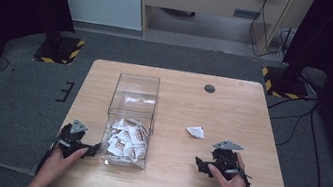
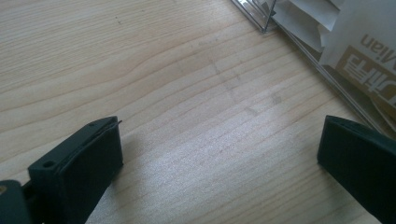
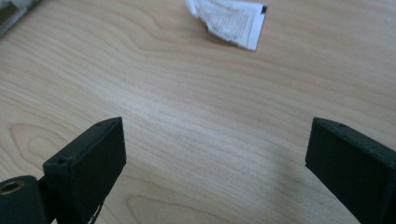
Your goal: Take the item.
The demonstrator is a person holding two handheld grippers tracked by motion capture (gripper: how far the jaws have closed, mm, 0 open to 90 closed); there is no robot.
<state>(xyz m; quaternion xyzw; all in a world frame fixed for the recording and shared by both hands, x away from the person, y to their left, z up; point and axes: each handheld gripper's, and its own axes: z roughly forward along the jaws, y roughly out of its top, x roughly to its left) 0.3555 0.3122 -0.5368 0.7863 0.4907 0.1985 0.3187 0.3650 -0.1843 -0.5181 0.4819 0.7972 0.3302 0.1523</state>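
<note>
A clear plastic box (image 1: 136, 84) stands on the wooden table (image 1: 232, 114), with several white and brown sachets (image 1: 127, 139) piled at its near end. One loose white sachet (image 1: 195, 131) lies to the right of the box and appears at the top of the right gripper view (image 3: 229, 21). My left gripper (image 1: 93, 149) rests open just left of the box's near corner (image 2: 266, 23), nothing between its jaws. My right gripper (image 1: 199, 164) is open too, low over bare wood, a short way in front of the loose sachet.
A round grey cable port (image 1: 210, 88) sits in the table's far side. Two stand bases with yellow-black tape (image 1: 60, 49) (image 1: 283, 81) flank the table on the grey carpet. A desk and cables stand beyond.
</note>
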